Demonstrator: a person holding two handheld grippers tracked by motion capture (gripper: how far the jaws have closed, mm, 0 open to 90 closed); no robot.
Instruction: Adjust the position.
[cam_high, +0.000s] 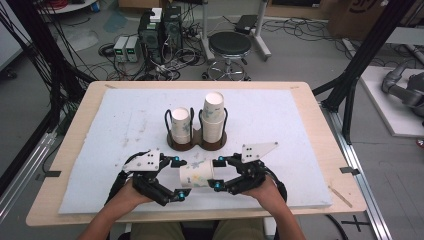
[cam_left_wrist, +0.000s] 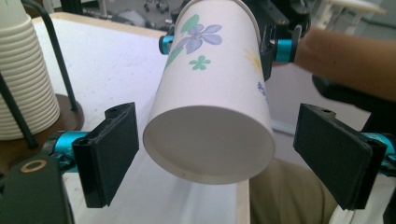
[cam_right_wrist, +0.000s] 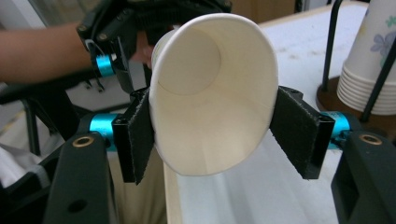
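Note:
A paper cup (cam_high: 196, 174) with a flower print lies on its side in the air near the table's front edge, between my two grippers. My right gripper (cam_high: 217, 174) is shut on its open rim, and the right gripper view shows the pads (cam_right_wrist: 299, 130) squeezing the cup (cam_right_wrist: 210, 93) mouth into an oval. My left gripper (cam_high: 179, 178) stands open around the cup's base. In the left gripper view both pads (cam_left_wrist: 112, 154) stand clear of the cup (cam_left_wrist: 210, 116). The other gripper's blue-tipped jaws grip the far end.
A dark two-slot wire holder (cam_high: 196, 142) at the mat's middle carries a short cup stack (cam_high: 181, 125) and a taller one (cam_high: 213, 117). A white mat (cam_high: 280, 125) covers the wooden table (cam_high: 325, 150). A stool (cam_high: 230, 47) and computer boxes stand beyond.

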